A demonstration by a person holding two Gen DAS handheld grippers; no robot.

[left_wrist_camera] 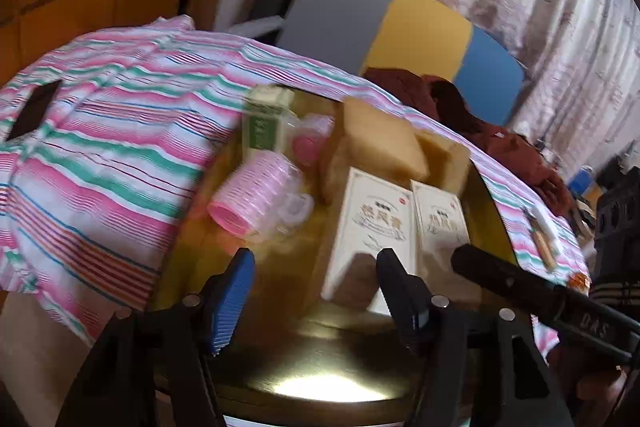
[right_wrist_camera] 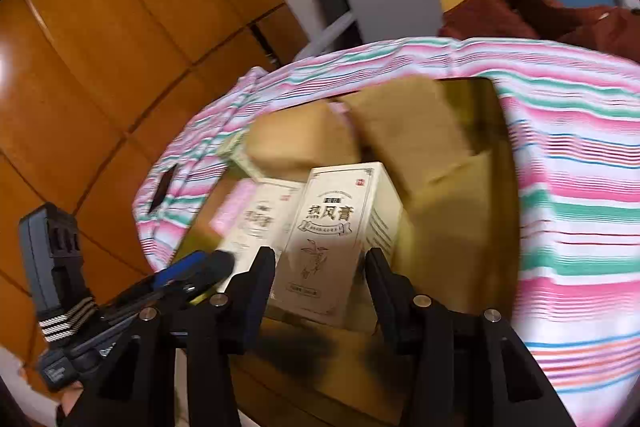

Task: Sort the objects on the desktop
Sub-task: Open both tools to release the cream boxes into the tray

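A: Nearest the lens, the left tongs point(left_wrist_camera: 316, 267) stand wide with nothing between them. Left to right on the glossy table point(left_wrist_camera: 320, 347): a pink roller point(left_wrist_camera: 244, 203), a green carton point(left_wrist_camera: 266, 123), two tan blocks, two cream boxes.

B: And the right tongs point(right_wrist_camera: 320, 267)?

A: They straddle the nearer cream box point(right_wrist_camera: 340, 239). The fingers sit just beside its edges, but blur hides whether they press, so I cannot tell if it is held.

B: How far along is the sorting?

A: Early, I'd judge. Like things stand roughly together, yet all crowd one patch, ringed by a striped cloth point(left_wrist_camera: 100, 131). The other cream box point(left_wrist_camera: 372, 227) lies just ahead of the left tongs.
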